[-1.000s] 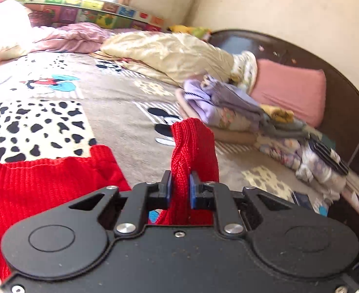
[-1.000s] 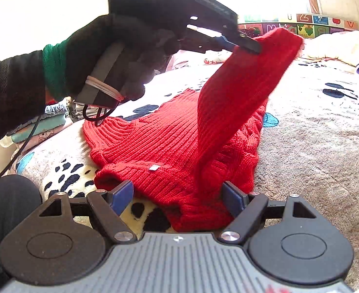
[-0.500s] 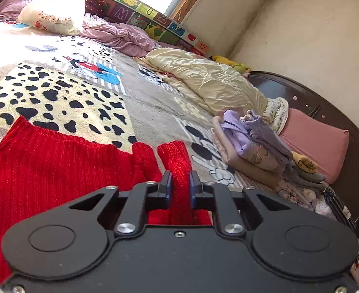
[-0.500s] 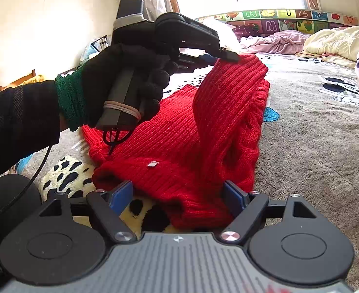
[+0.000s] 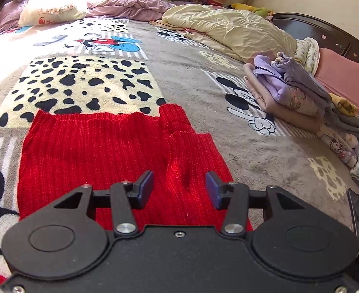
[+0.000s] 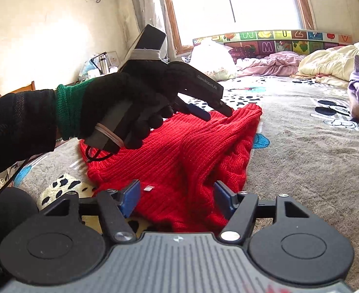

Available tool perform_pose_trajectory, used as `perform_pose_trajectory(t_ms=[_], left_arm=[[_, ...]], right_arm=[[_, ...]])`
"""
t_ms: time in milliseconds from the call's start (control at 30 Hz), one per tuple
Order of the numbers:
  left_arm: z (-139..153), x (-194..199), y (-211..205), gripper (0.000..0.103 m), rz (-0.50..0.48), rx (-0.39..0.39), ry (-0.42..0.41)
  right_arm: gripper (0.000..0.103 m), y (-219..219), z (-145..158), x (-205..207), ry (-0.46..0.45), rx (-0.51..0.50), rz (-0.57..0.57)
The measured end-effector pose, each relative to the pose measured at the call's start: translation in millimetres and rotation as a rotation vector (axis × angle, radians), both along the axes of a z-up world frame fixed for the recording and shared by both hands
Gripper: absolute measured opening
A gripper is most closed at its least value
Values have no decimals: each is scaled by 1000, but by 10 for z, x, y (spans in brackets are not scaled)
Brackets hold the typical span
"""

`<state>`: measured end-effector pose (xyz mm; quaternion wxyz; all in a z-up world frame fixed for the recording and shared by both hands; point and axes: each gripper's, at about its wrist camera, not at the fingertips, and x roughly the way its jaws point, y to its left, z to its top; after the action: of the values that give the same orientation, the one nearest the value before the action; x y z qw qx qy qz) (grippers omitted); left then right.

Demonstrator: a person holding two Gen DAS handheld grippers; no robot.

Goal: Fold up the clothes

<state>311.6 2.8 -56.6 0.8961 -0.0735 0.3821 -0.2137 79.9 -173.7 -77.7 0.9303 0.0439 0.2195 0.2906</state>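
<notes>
Spread over the bed is a cartoon-print blanket (image 5: 203, 78), on which the red sweater (image 5: 94, 151) is laid flat, one sleeve (image 5: 191, 151) folded inward (presumably to narrow it). Both the left tool (image 5: 179, 186) and right tool (image 6: 177, 196) are held spread apart, nothing gripped. No containers are seen.

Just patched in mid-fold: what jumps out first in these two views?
The bright red knit sweater lies spread on the spotted cartoon blanket, one sleeve folded across it. The left gripper hovers open just above that sleeve, in a black-gloved hand. A stack of folded clothes sits to the right.
</notes>
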Motion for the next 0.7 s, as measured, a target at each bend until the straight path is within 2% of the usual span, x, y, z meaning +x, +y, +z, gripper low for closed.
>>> perform_pose_trajectory(t_ms=[33, 100, 133, 167, 233, 267, 367, 433, 500, 533, 567, 667, 700], left_arm=[[-33, 71, -33, 46, -6, -6, 20], [-85, 127, -125, 23, -58, 3, 45], [-61, 104, -147, 14, -60, 10, 20], [-16, 67, -116, 13, -42, -26, -17], [46, 6, -19, 12, 8, -119, -78], [9, 22, -2, 12, 37, -114, -71], [-201, 98, -44, 12, 80, -6, -16], [-226, 89, -25, 12, 84, -24, -18], [-193, 89, -39, 14, 79, -3, -19], [-160, 81, -43, 22, 78, 12, -24], [-113, 54, -43, 29, 79, 30, -39], [74, -95, -85, 30, 61, 111, -140], [115, -123, -102, 30, 44, 115, -157]], right_arm=[[60, 12, -12, 38, -1, -5, 0], [55, 17, -64, 130, 33, -9, -2], [52, 7, -93, 169, 58, -5, -6], [51, -9, -112, 199, 79, 3, -7], [50, -50, -129, 226, 103, 25, -6], [49, -60, -137, 234, 108, 32, -5], [49, -46, -156, 243, 114, 26, -1], [49, -61, -144, 240, 116, 37, -9], [49, -83, -126, 240, 118, 52, -19], [49, -89, -109, 226, 108, 52, -26], [49, -89, -81, 190, 79, 43, -35], [49, -73, 4, 79, -36, 10, -62], [49, -54, 23, 67, -69, 3, -59]])
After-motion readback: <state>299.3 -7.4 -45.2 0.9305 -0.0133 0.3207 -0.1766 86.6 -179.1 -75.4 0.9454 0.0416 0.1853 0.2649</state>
